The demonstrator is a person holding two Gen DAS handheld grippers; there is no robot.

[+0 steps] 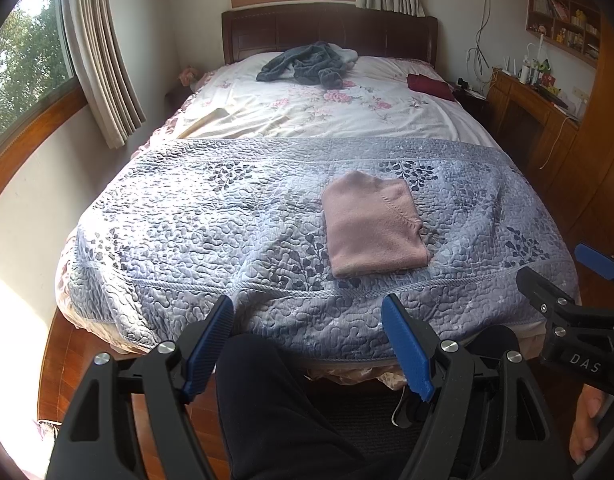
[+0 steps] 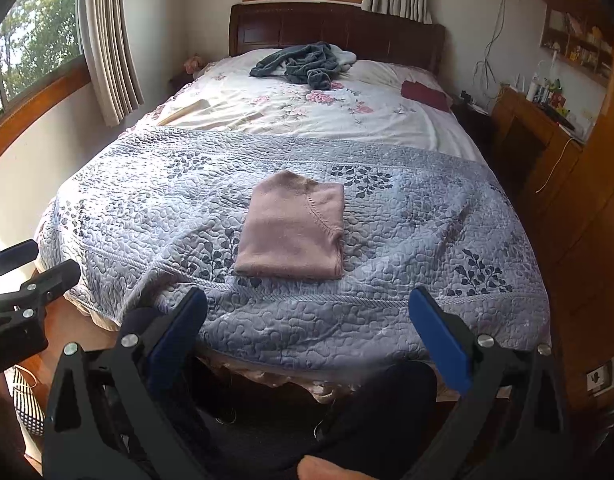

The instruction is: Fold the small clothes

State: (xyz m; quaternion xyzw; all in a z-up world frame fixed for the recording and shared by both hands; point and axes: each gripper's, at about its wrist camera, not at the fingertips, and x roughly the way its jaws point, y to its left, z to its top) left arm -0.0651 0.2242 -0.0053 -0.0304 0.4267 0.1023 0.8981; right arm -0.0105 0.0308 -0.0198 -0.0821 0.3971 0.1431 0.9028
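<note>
Pink knit garment point(image 1: 373, 226), soft fleecy weave, folded to a neat rectangle w/ stitched seam showing, lies flat on blue-grey quilted bedspread point(image 1: 211, 216) near bed foot. Left gripper point(image 1: 307, 344) & right gripper point(image 2: 307, 336): ribbed blue fingers spread wide, holding nothing.

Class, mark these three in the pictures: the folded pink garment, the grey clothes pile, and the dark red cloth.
folded pink garment point(image 2: 293, 232), right wrist view, middle of its top face.
grey clothes pile point(image 1: 307, 64), left wrist view, centre of the heap.
dark red cloth point(image 1: 431, 86), left wrist view, middle of it.
</note>
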